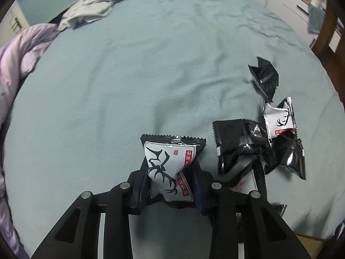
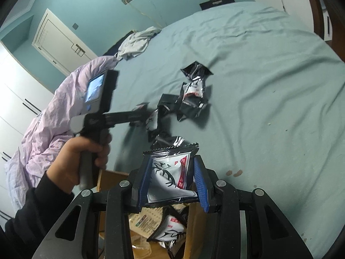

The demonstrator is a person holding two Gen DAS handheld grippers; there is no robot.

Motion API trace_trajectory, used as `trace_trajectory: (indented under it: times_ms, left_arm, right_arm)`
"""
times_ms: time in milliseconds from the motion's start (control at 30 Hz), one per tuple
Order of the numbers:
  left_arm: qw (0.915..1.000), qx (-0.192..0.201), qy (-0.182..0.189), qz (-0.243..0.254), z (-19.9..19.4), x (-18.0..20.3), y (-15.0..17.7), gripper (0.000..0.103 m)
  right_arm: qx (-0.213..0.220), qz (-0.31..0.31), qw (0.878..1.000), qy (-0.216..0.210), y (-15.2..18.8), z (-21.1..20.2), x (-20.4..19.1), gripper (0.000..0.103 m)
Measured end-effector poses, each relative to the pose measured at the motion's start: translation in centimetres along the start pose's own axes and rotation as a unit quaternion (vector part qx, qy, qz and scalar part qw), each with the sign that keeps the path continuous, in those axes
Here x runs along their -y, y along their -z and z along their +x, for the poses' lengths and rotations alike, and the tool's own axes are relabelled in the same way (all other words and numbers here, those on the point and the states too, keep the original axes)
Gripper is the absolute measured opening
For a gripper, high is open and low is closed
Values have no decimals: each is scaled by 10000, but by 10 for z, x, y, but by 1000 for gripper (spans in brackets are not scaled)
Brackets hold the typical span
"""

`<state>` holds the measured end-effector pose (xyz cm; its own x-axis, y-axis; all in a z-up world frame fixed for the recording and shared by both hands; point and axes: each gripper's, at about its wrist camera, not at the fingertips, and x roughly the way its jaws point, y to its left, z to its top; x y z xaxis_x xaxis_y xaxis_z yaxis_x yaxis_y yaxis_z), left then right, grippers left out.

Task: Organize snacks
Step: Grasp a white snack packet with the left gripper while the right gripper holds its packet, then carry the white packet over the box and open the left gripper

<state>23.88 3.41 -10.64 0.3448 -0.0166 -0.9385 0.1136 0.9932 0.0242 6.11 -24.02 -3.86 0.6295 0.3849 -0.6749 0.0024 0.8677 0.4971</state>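
My left gripper [image 1: 170,172] is shut on a white snack packet [image 1: 163,157] with a black antler print, and the packet's waist is pinched between the blue pads, low over the bed. Right of it lies a loose pile of black and white packets [image 1: 243,146]. My right gripper [image 2: 172,168] is shut on a like packet [image 2: 168,174], held above an open cardboard box [image 2: 110,179] with several packets [image 2: 170,233] inside. In the right wrist view the left gripper [image 2: 148,118], held by a hand [image 2: 86,155], reaches blurred into the pile [image 2: 192,99].
The blue-green bed sheet [image 1: 151,75] stretches wide and wrinkled. A purple duvet [image 2: 54,112] is bunched at the left edge, a grey garment [image 1: 92,6] lies at the far side. A wooden bed frame [image 1: 327,32] stands at the right. Brown stains [image 2: 234,172] mark the sheet.
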Motion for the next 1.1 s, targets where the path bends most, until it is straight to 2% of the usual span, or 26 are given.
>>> trace_trajectory:
  times_ms: [67, 167, 300, 333, 433, 533, 767, 900, 1000, 1100]
  left_arm:
    - [9992, 204, -334, -80, -19, -5, 4, 33]
    - [9948, 605, -817, 67, -58, -6, 14, 33]
    - [9912, 1034, -812, 171, -116, -5, 39, 33]
    - [9909, 1124, -718, 204, -134, -7, 50, 33]
    - [9913, 1202, -438, 307, -167, -6, 81, 33]
    - [9933, 1090, -177, 349, -184, -4, 106, 33]
    - [9956, 608, 588, 403, -186, 14, 169, 34]
    - [9961, 403, 378, 693, -163, 38, 181, 34]
    - [9941, 249, 266, 1022, -145, 56, 184, 34]
    - [9900, 299, -32, 1375, -134, 68, 187, 34]
  right_arm:
    - [74, 26, 10000, 16, 1, -5, 0, 37]
    - [187, 72, 9998, -55, 6, -16, 0, 37]
    - [297, 183, 9993, -147, 11, -29, 1, 37]
    - [322, 206, 9992, -132, 12, -31, 1, 37]
    - [406, 167, 9990, -56, 15, -39, -3, 37]
    - [464, 24, 9989, 10, 22, -47, -11, 37]
    - [501, -99, 9987, -91, 40, -66, -22, 37]
    - [147, 103, 9997, -147, 44, -56, -18, 37]
    - [-139, 87, 9999, 9, 45, -45, -20, 37]
    - [-122, -61, 9998, 130, 42, -45, -28, 37]
